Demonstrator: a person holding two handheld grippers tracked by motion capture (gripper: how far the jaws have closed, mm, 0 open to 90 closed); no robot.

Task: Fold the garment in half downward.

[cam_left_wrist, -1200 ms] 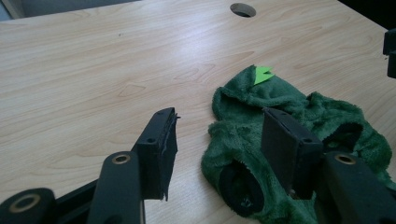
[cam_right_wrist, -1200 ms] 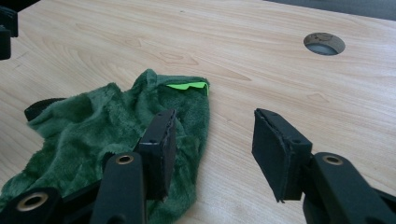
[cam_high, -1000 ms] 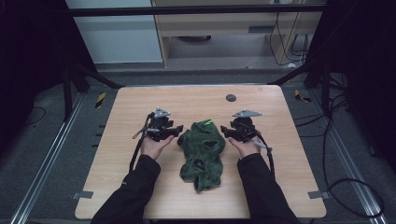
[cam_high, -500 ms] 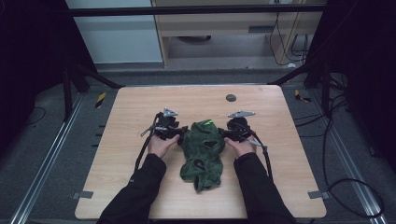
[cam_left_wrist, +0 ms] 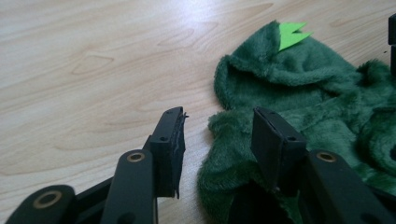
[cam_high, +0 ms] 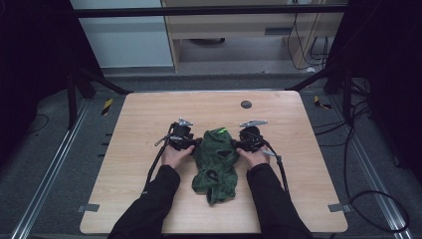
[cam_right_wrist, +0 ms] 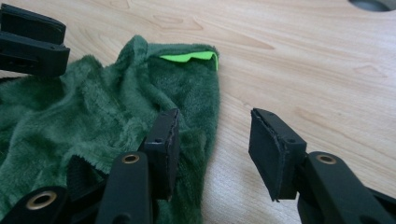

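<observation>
A fluffy dark green garment with a lime tag lies crumpled on the wooden table. My left gripper is low at the garment's upper left edge. Its jaws have just been closing, and they stand apart in the left gripper view, with the fabric's fringe between them and no pad pressing it. My right gripper is at the upper right edge. It stands open in the right gripper view: one jaw lies over the cloth, the other over bare wood.
A dark round hole sits in the tabletop beyond the garment. Cables trail from both grippers back along the person's sleeves. Bare wood lies to either side of the garment. Dark frame legs and floor rails surround the table.
Both hands have come inward and lower, from a little off the garment's sides to its upper edges. The garment has not shifted.
</observation>
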